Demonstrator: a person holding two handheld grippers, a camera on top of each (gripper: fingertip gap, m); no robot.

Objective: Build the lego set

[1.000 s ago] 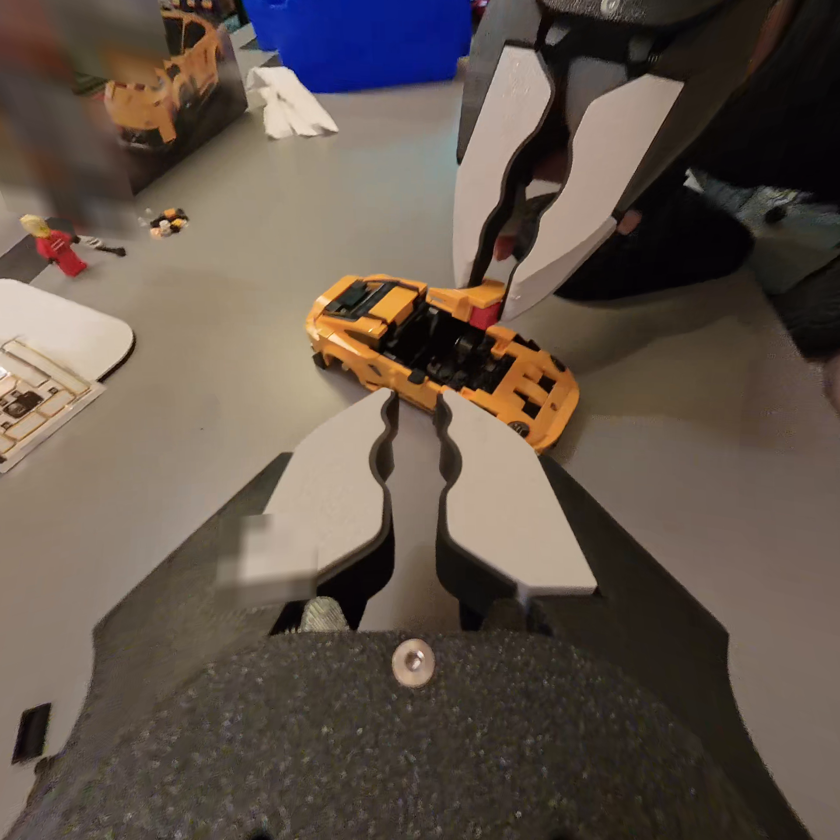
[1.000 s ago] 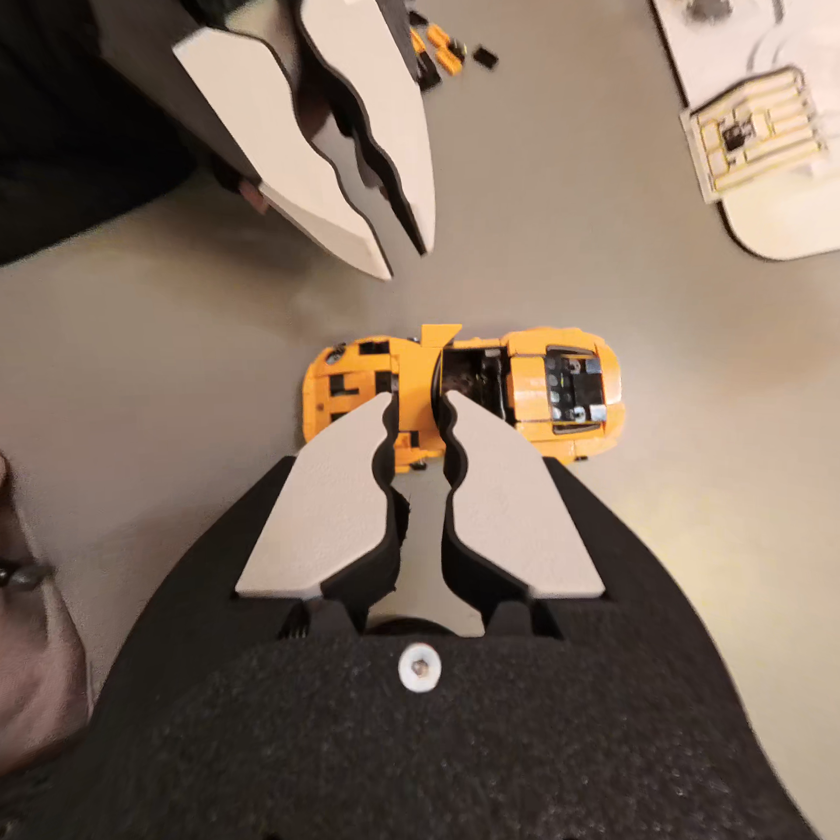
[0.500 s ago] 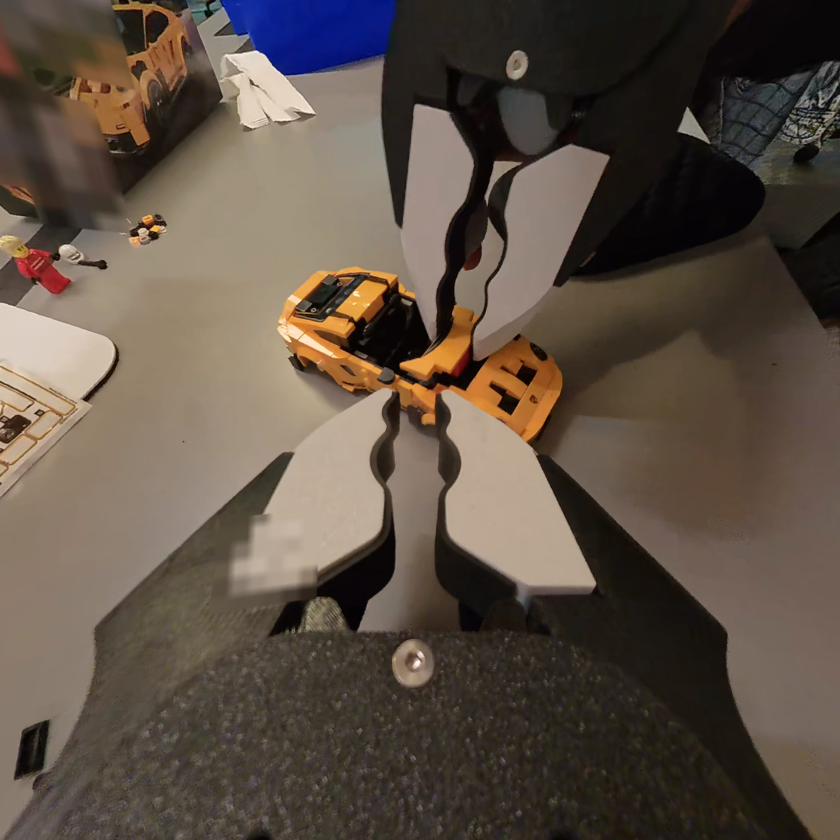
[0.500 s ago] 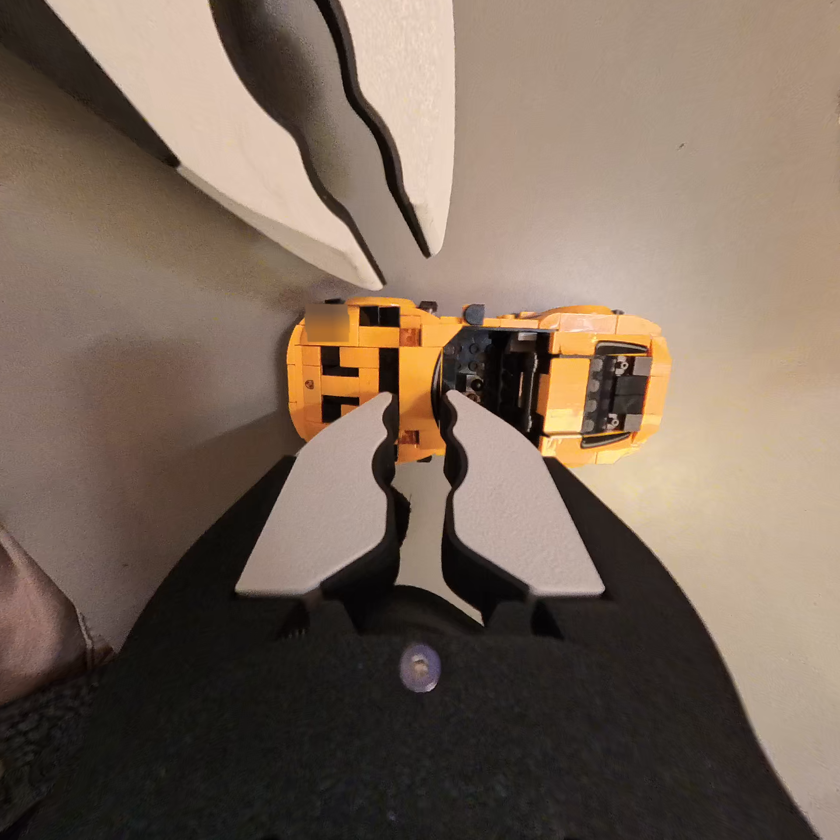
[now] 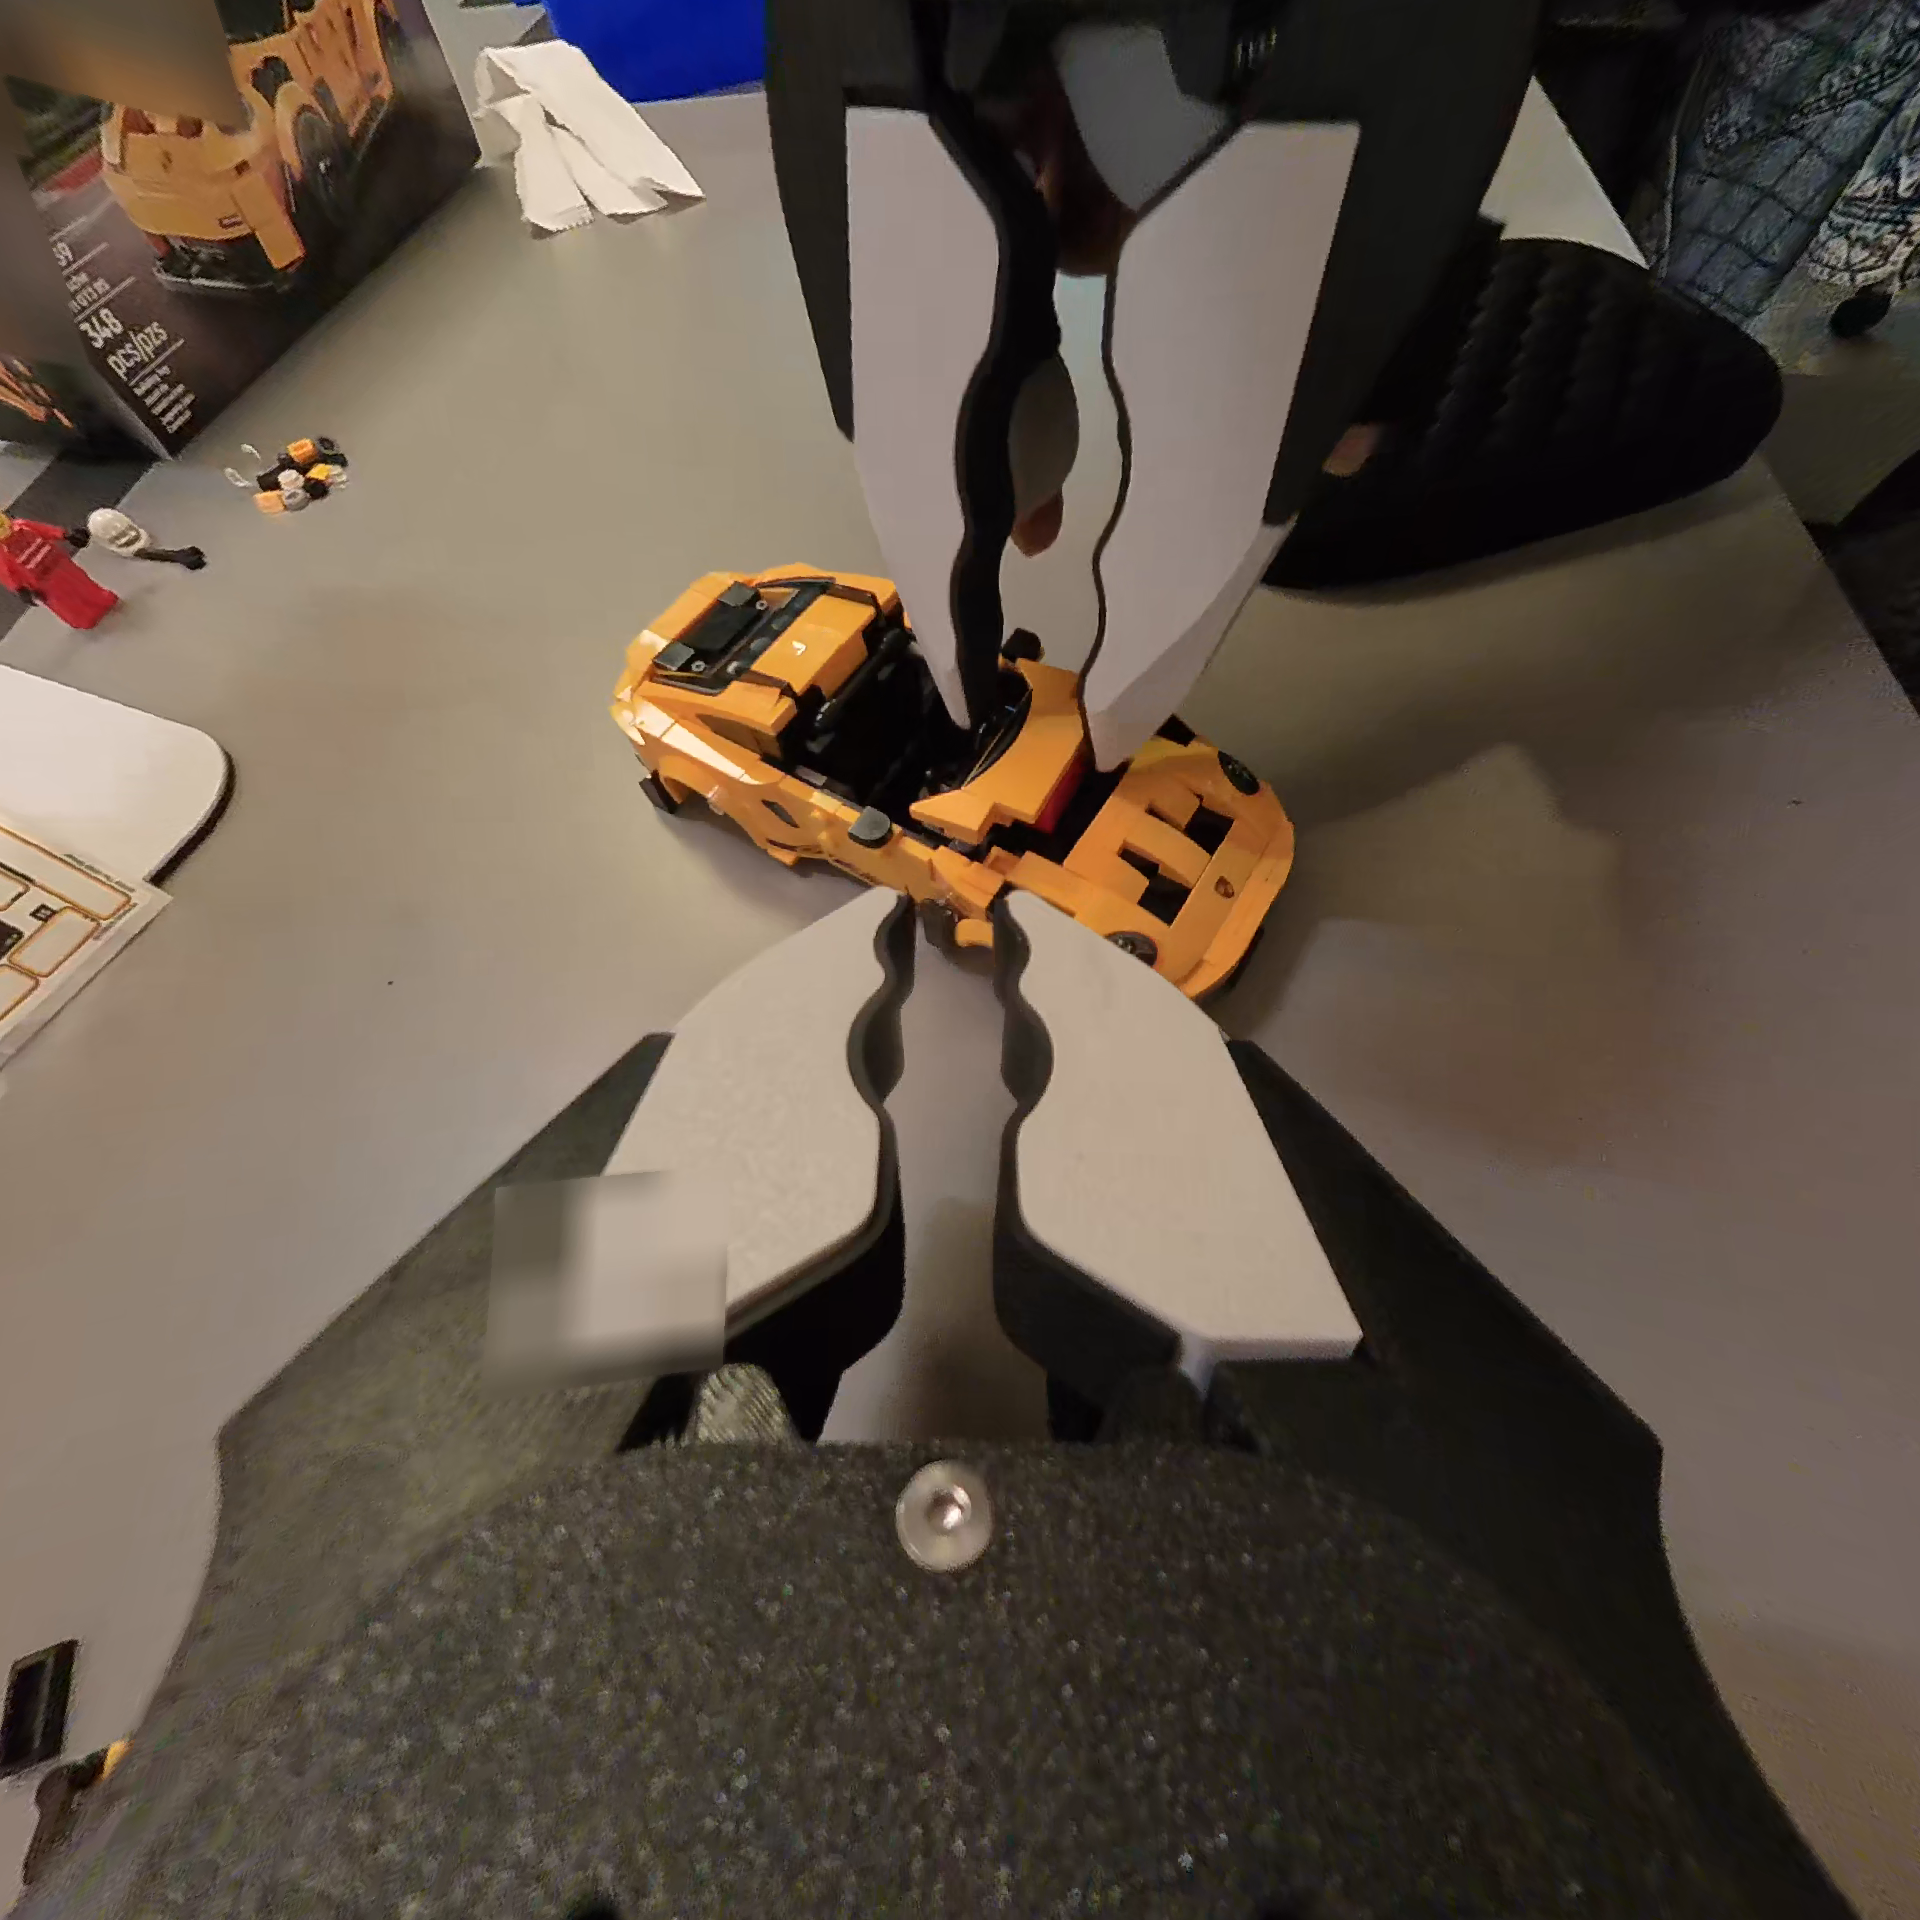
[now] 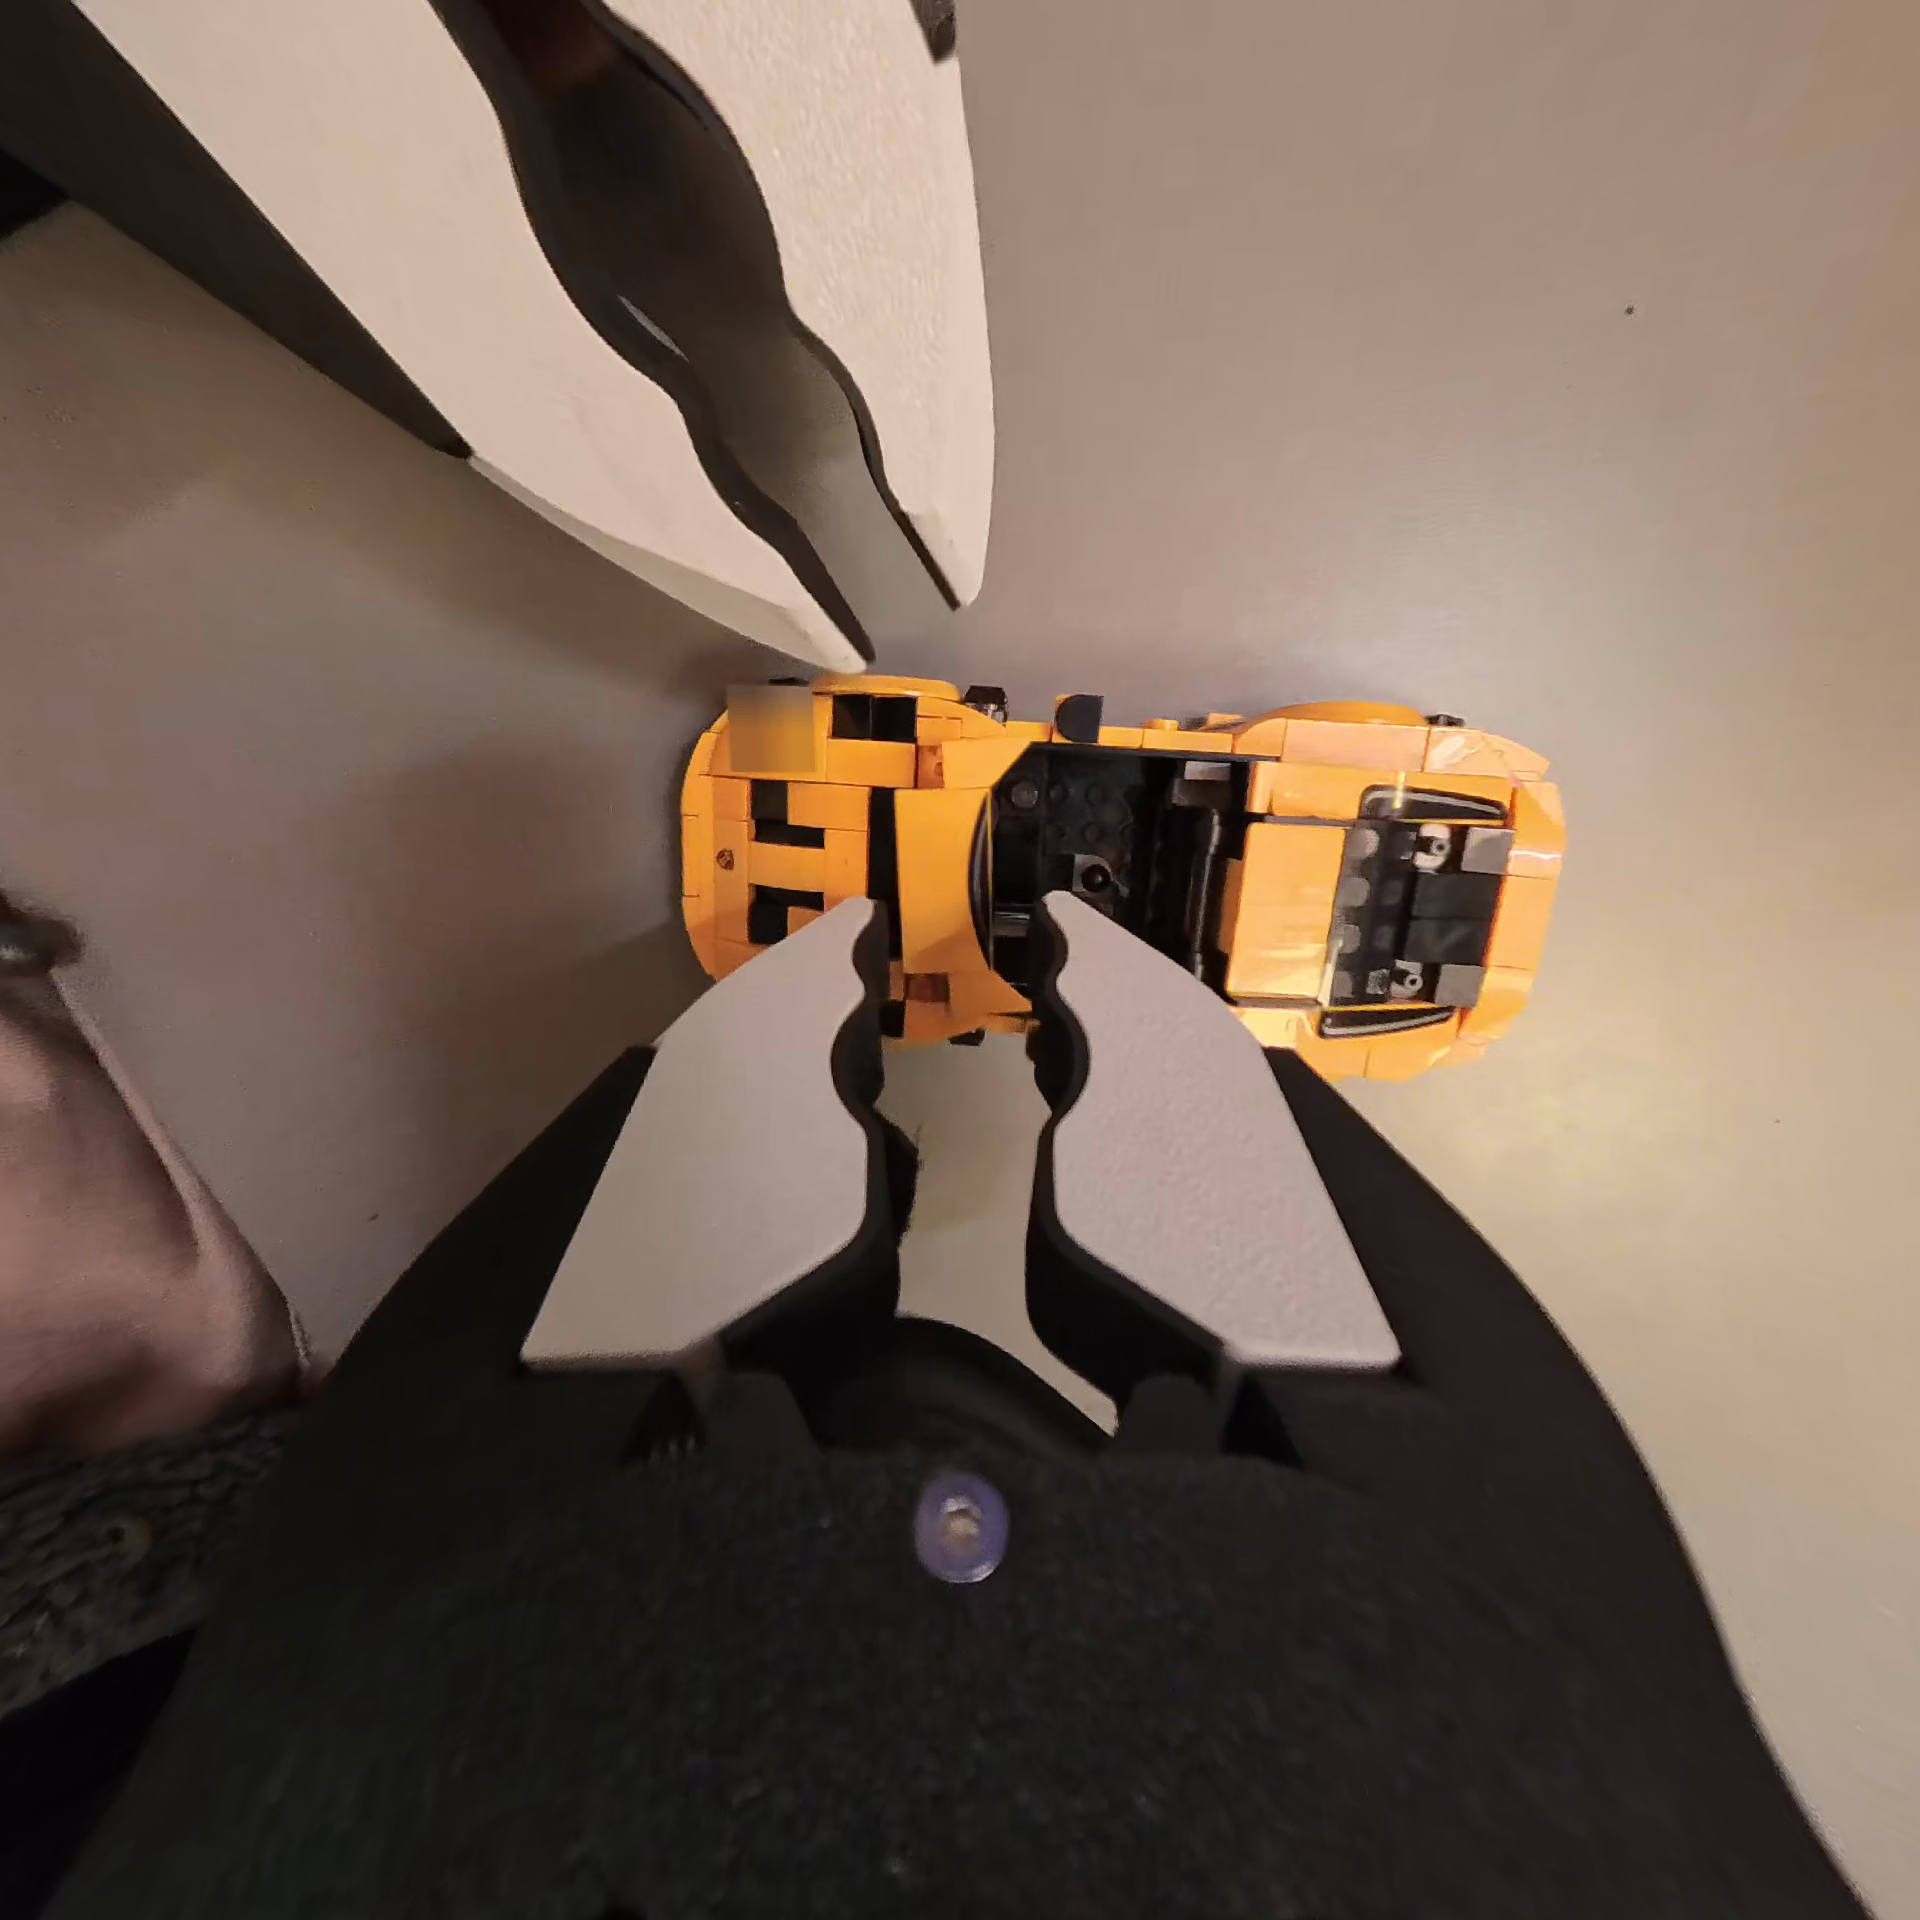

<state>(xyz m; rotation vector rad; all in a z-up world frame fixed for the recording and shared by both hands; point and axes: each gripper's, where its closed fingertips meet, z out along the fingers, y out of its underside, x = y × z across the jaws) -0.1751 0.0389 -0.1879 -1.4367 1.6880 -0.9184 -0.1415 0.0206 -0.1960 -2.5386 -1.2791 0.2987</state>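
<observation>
An orange and black lego car (image 5: 821, 717) stands on the grey table (image 5: 416, 1039), its cockpit open on top. My left gripper (image 5: 951, 914) is low at the car's near side, narrowly open and empty, one fingertip against the car. My right gripper (image 5: 1034, 738) comes down from above with its tips in the cockpit, either side of a tilted orange panel (image 5: 1003, 795) over a red brick (image 5: 1060, 816). In the right wrist view the right gripper (image 6: 961, 909) straddles the car (image 6: 1299, 894) just ahead of the cockpit, jaws apart. The left gripper (image 6: 914, 634) touches the car's far front corner.
The lego box (image 5: 208, 208), a white cloth (image 5: 582, 145) and a blue bin (image 5: 665, 42) are at the back left. Small loose pieces (image 5: 301, 473), a red minifigure (image 5: 47, 566) and an instruction sheet (image 5: 52, 935) lie left. A black chair (image 5: 1538, 395) is behind. About 5 cm separates my left fingertips from my right. Left tips and right tips are each some 30 cm from the red minifigure (image 5: 47, 566).
The right gripper brought the orange and red piece down into the car, then its jaws widened. The left gripper stayed at the car's side with the same narrow gap.
</observation>
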